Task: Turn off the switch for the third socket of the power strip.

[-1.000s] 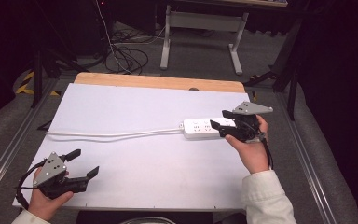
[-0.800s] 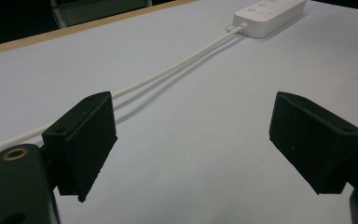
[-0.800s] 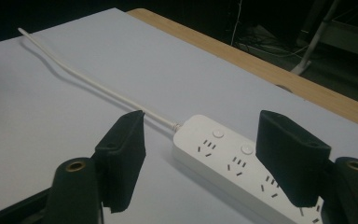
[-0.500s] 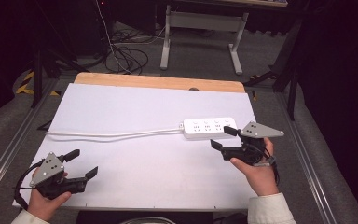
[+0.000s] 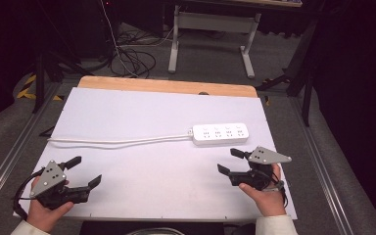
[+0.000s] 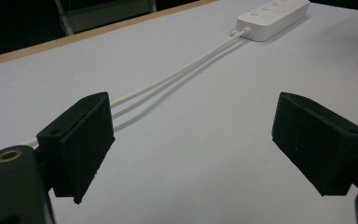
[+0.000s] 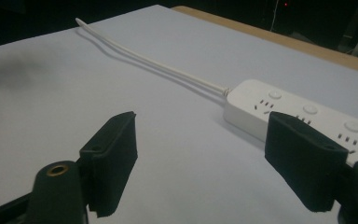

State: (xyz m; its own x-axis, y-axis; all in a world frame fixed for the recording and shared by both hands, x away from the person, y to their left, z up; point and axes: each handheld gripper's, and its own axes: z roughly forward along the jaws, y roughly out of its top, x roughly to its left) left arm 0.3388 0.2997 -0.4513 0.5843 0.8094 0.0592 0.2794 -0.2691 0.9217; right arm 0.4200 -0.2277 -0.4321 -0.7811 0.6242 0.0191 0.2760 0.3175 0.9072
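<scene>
A white power strip (image 5: 220, 133) lies flat on the white table board (image 5: 142, 112), right of centre, and its white cable (image 5: 122, 142) runs left across the board. My right gripper (image 5: 226, 160) hovers just in front of the strip, apart from it. Its jaws have just been opening, with nothing between them. In the right gripper view the power strip (image 7: 307, 116) lies just beyond the right jaw. My left gripper (image 5: 85, 170) rests open near the front left corner. In the left gripper view the cable (image 6: 182, 70) leads up to the power strip (image 6: 272, 14).
A wooden strip (image 5: 166, 86) edges the far side of the board. Metal rails (image 5: 323, 161) run along both sides of the table. Beyond the table stand a grey frame (image 5: 210, 29) and loose black cables (image 5: 132, 58) on the floor.
My right gripper has drawn back from the right end of the power strip toward the near edge, sinking lower, with its jaws wider. The strip and left gripper have stayed in place.
</scene>
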